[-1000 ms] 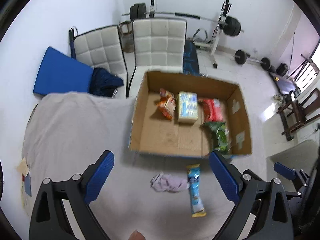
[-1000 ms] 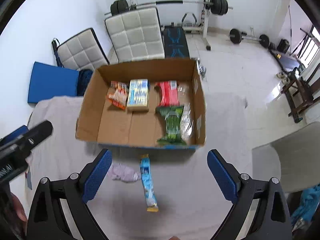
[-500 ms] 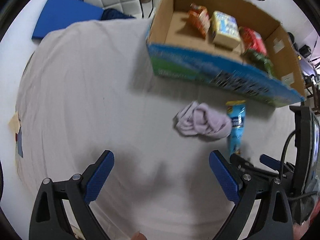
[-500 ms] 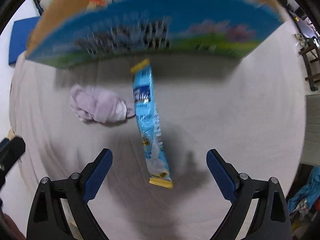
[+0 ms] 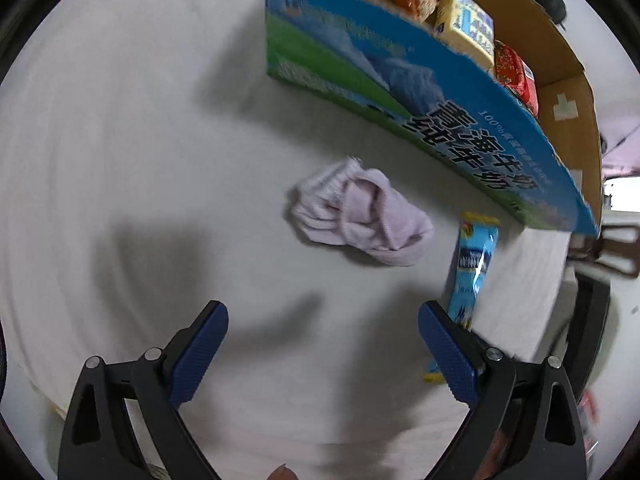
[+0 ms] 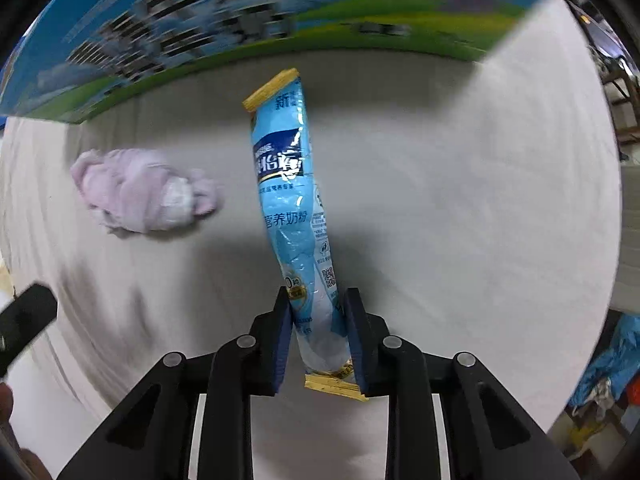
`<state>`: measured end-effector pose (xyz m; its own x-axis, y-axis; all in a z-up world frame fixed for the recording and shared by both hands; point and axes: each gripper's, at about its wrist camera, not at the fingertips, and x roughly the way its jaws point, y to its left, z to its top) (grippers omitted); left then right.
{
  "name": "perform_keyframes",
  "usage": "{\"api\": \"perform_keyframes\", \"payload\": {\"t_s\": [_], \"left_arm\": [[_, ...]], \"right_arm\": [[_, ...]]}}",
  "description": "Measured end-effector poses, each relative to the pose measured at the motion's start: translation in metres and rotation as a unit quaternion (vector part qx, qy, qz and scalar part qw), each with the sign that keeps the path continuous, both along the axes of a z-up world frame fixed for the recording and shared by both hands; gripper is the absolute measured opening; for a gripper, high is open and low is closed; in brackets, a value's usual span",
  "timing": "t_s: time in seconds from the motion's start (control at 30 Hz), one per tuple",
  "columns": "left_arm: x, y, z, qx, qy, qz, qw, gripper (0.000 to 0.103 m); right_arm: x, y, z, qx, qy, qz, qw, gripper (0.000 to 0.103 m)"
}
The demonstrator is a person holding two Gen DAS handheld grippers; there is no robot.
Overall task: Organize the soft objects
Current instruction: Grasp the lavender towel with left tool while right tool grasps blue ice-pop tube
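The right tool (image 6: 316,320) clamps the near end of the blue milk-powder sachet (image 6: 296,216), which lay ungripped half a second ago. The left tool (image 5: 322,344) hangs wide over the surface (image 5: 140,160), short of the lilac sock (image 5: 360,216) beside the carton (image 5: 400,80).

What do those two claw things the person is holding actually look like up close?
Both look alike. The left claw and right claw each have two flat fingers faced with dark blue ribbed pads, mounted on black angular linkage arms with triangular cutouts and round silver pivot bolts. No cables or sleeves show clearly, and no markings are visible on the claws.
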<state>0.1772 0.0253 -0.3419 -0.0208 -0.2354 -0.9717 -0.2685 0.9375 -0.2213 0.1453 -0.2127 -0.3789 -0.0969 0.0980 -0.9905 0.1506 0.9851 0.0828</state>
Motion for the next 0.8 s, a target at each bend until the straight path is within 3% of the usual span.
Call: {"api": "perform_keyframes", "payload": {"t_s": [0.17,0.33,0.4,0.57,0.63,0.7,0.8], "left_arm": [[0.017,-0.007,-0.02,-0.063,0.025,0.065,0.9955,0.097],[0.03,0.002,-0.044,-0.094,0.044,0.151,0.9831,0.097],[0.033,0.002,-0.053,-0.083,0.049,0.163,0.982,0.097],[0.038,-0.007,-0.064,-0.038,0.038,0.129,0.9902,0.092],[0.04,-0.01,-0.063,-0.038,0.031,0.111,0.9926,0.083],[0.042,-0.016,-0.057,-0.045,0.019,0.078,0.9957,0.066],[0.045,-0.023,-0.049,-0.044,0.022,0.023,0.9985,0.058]], "right_arm": [[-0.017,-0.039,0.005,-0.005,0.001,-0.034,0.999,0.026],[-0.02,-0.069,-0.001,0.045,0.003,-0.081,0.996,0.028],[-0.022,-0.076,-0.002,0.06,-0.003,-0.091,0.994,0.033],[-0.023,-0.079,0.004,0.052,-0.013,-0.083,0.995,0.036],[-0.014,-0.069,0.008,0.048,-0.01,-0.079,0.996,0.036],[-0.01,-0.066,0.008,0.041,-0.009,-0.075,0.996,0.036],[-0.005,-0.061,0.008,0.035,-0.005,-0.069,0.997,0.036]]}}
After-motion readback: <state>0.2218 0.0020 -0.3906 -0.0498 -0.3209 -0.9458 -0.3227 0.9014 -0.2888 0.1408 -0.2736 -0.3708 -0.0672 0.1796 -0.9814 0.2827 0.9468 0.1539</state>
